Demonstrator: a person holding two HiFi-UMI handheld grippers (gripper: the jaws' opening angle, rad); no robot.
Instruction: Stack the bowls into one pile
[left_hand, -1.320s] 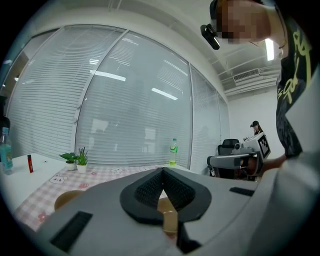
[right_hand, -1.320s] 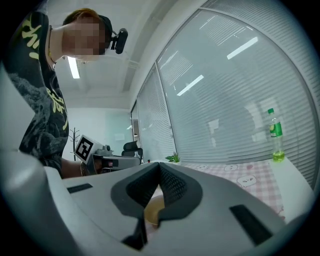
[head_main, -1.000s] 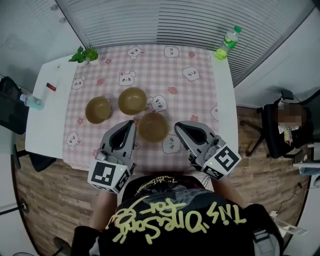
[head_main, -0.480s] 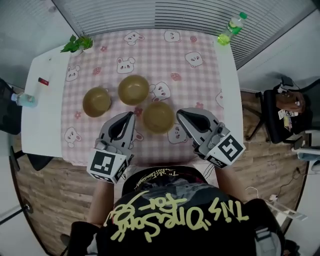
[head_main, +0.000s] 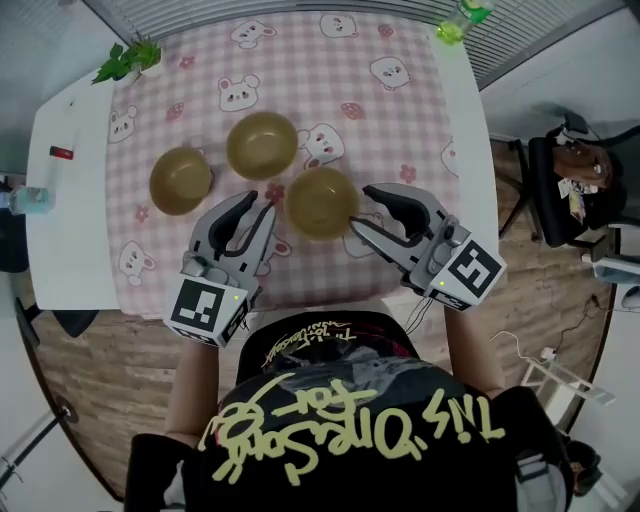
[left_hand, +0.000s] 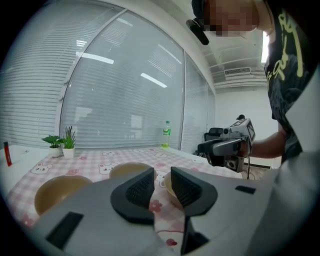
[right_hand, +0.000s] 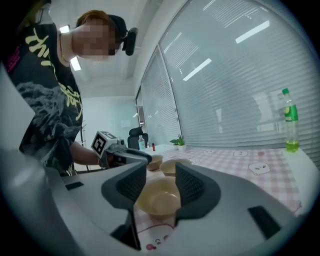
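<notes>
Pink bunny-check tablecloth (head_main: 400, 110) covers most of the table. Right gripper (head_main: 360, 208) sits at 3 o'clock of the nearest bowl (head_main: 322, 202). Its jaws have just been opening and are part-way apart, tips just beside the rim, nothing pinched. Left gripper (head_main: 258, 204) sits at 9 o'clock of that bowl. Its jaws have also just been opening, narrow gap, empty. All three bowls sit separate on the cloth: middle bowl (head_main: 262, 145) at 11 o'clock of the nearest, left bowl (head_main: 180, 180) at 9, past the left gripper. Green bottle (head_main: 462, 18) at the cloth's 1 o'clock corner, potted plant (head_main: 125, 60) at 11.
</notes>
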